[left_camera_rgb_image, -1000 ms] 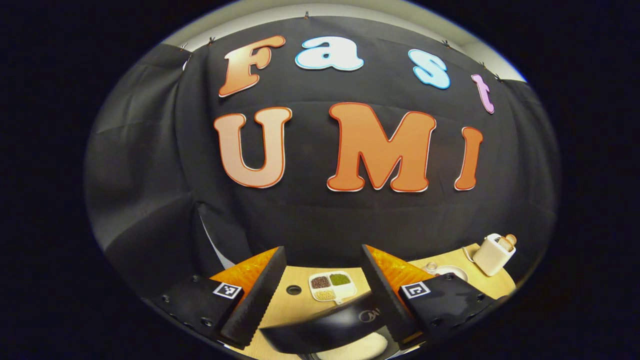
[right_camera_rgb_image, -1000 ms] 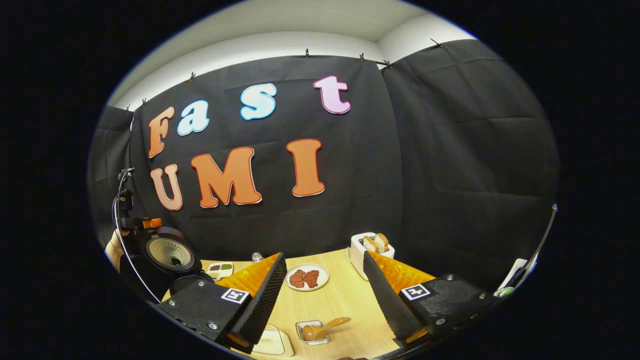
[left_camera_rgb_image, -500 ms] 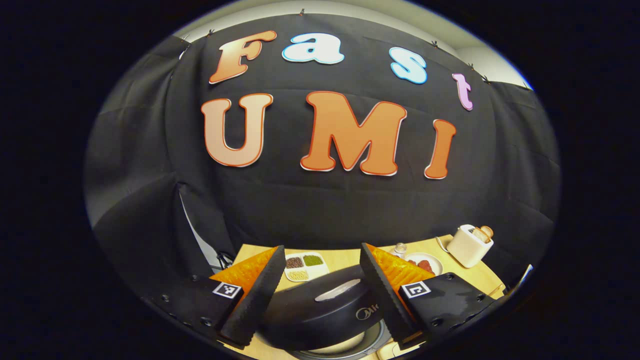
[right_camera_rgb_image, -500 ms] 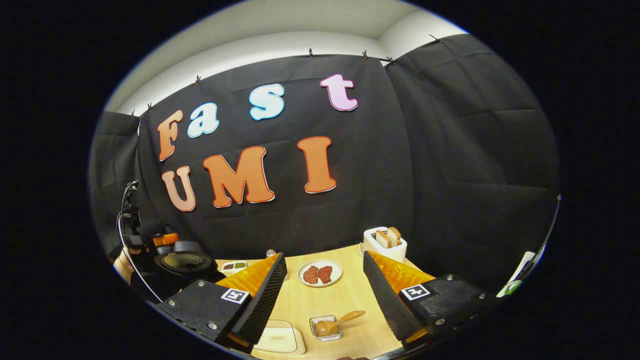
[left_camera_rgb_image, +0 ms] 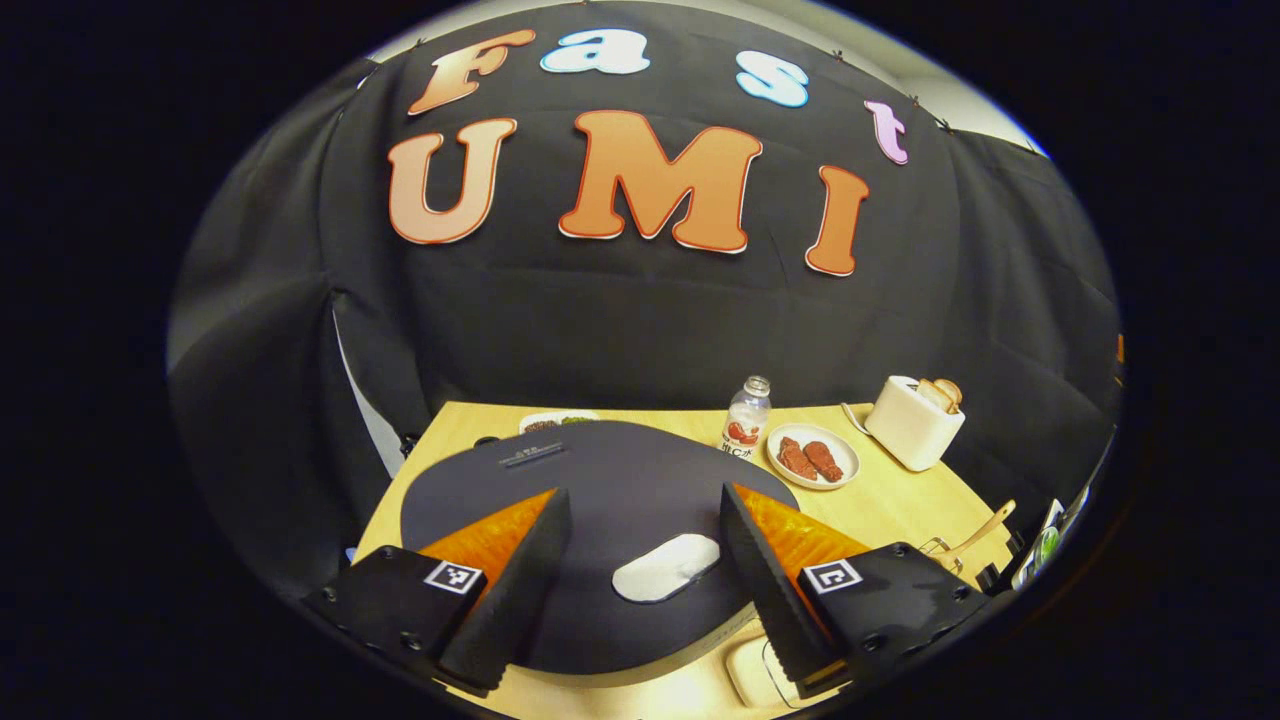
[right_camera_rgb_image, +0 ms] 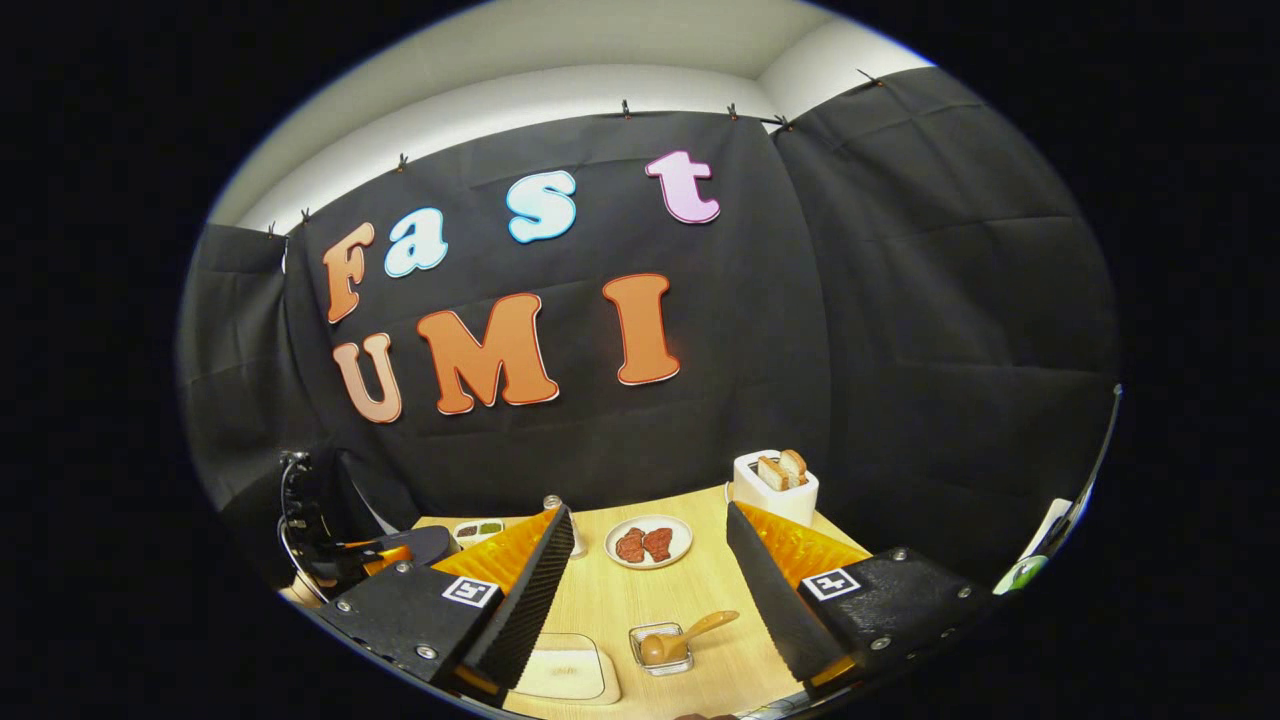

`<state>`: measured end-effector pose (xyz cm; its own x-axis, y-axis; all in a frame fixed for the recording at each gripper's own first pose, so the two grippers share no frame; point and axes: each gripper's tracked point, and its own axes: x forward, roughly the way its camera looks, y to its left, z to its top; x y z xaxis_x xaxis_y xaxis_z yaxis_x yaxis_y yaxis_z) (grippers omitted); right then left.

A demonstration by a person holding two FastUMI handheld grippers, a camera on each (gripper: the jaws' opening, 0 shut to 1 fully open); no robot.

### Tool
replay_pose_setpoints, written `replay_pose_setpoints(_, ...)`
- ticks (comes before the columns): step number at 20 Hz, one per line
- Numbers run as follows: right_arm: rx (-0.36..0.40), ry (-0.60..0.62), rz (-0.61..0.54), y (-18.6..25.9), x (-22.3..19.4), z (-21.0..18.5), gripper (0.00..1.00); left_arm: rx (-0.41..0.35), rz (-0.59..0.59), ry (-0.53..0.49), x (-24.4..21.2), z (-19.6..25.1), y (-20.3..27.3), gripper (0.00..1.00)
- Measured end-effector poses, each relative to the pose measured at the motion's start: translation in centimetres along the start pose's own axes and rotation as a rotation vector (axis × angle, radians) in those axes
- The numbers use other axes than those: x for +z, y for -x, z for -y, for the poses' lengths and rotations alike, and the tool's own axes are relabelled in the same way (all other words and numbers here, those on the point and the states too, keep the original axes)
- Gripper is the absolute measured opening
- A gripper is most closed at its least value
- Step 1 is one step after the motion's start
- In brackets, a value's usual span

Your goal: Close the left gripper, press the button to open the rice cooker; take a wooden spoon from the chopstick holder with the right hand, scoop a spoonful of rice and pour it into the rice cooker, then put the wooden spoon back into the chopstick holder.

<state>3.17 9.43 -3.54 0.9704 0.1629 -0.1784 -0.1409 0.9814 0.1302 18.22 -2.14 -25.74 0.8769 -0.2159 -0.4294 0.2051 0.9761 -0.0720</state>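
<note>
The rice cooker's dark lid (left_camera_rgb_image: pixel 600 500) lies down flat, with a pale oval button (left_camera_rgb_image: pixel 665 568) near its front. My left gripper (left_camera_rgb_image: pixel 645 495) hovers open just above the lid, nothing between its fingers. In the right gripper view the lid (right_camera_rgb_image: pixel 420 545) shows low at the left, with my left gripper (right_camera_rgb_image: pixel 375 553) over it. My right gripper (right_camera_rgb_image: pixel 648 510) is open and empty above the table. Below it a wooden spoon (right_camera_rgb_image: pixel 690 632) leans in a small clear holder (right_camera_rgb_image: pixel 655 655), beside a shallow container of white rice (right_camera_rgb_image: pixel 562 672). The spoon's handle (left_camera_rgb_image: pixel 985 525) also shows at the right.
On the wooden table (right_camera_rgb_image: pixel 690 590) stand a plate of meat (right_camera_rgb_image: pixel 647 543), a white toaster with bread (right_camera_rgb_image: pixel 775 485), a small bottle (left_camera_rgb_image: pixel 745 420) and a divided dish of beans (right_camera_rgb_image: pixel 475 530). Black cloth walls close in the back and sides.
The cooker lid has swung down from upright to flat. My left gripper tilted down with it and stays open. The right gripper barely moved.
</note>
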Motion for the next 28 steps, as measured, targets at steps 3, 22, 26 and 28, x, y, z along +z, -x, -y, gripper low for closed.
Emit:
replay_pose_setpoints(3,-0.017,-0.015,0.008,0.7,0.5,0.7,0.95,0.007,0.039,-0.042,-1.1,0.4,-0.1,1.00)
replay_pose_setpoints(22,-0.031,0.011,0.030,-0.3,1.2,0.8,0.95,0.116,0.013,-0.120,1.4,-1.8,3.6,1.00)
replay_pose_setpoints(26,-0.006,0.050,0.080,-1.1,3.0,-0.2,0.95,0.146,0.098,-0.088,10.2,-4.0,10.6,1.00)
replay_pose_setpoints(28,0.008,0.064,0.096,-1.4,3.6,-0.8,0.95,0.188,0.180,-0.065,14.9,-5.8,14.3,1.00)
